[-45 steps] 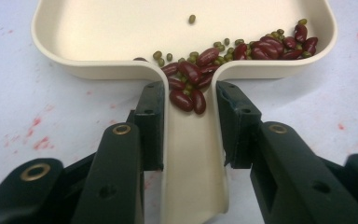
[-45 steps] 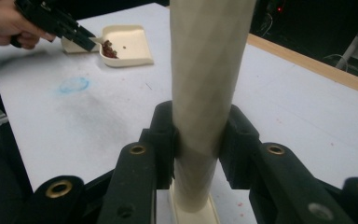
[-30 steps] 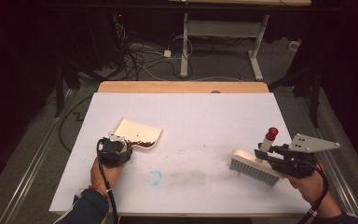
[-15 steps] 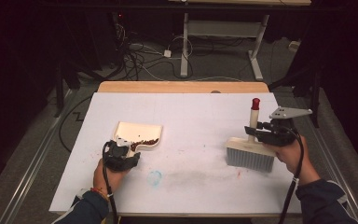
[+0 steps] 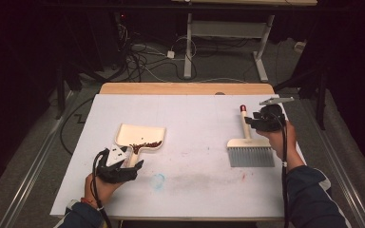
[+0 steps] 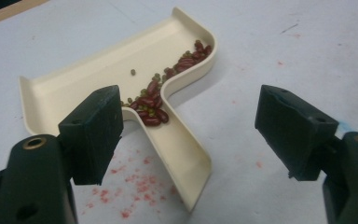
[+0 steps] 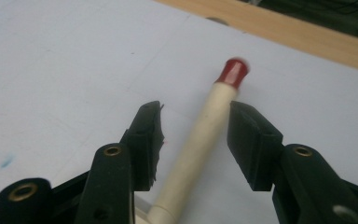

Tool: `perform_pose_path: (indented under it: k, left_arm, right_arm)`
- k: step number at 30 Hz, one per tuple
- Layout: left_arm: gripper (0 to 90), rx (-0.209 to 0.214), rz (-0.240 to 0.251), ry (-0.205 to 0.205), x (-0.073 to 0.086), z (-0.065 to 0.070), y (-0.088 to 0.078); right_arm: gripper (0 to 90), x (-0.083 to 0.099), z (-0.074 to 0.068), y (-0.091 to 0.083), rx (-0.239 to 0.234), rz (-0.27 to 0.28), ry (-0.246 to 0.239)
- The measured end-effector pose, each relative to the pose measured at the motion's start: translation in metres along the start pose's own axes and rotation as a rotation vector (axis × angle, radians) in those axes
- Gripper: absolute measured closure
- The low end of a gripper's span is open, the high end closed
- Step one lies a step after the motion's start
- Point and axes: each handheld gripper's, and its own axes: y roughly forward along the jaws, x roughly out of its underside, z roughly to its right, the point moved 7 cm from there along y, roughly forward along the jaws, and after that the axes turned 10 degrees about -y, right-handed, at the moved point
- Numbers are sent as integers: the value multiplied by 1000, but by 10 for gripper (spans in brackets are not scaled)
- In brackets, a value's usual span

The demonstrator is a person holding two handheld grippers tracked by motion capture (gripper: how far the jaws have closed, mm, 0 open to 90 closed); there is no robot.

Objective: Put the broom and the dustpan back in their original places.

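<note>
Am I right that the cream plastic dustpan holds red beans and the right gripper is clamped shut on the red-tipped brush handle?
Not quite. The cream plastic dustpan does hold red beans, but the right gripper is open. In the right gripper view its jaws stand on either side of the cream, red-tipped brush handle with gaps showing.
</note>
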Motion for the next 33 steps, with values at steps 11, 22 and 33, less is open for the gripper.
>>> perform_pose_path:
  k: [11,22,33]
  left_arm:
    - [229,5,6,-14,7,1,-6]
    - [218,23,-10,14,11,6,2]
    - [212,24,-6,33,10,8,3]
  right_arm:
    - [515,0,-10,-2,38,91,-20]
    - [402,-5,-18,-6,75,144,-50]
    - [241,-10,-23,-16,61,210,-54]
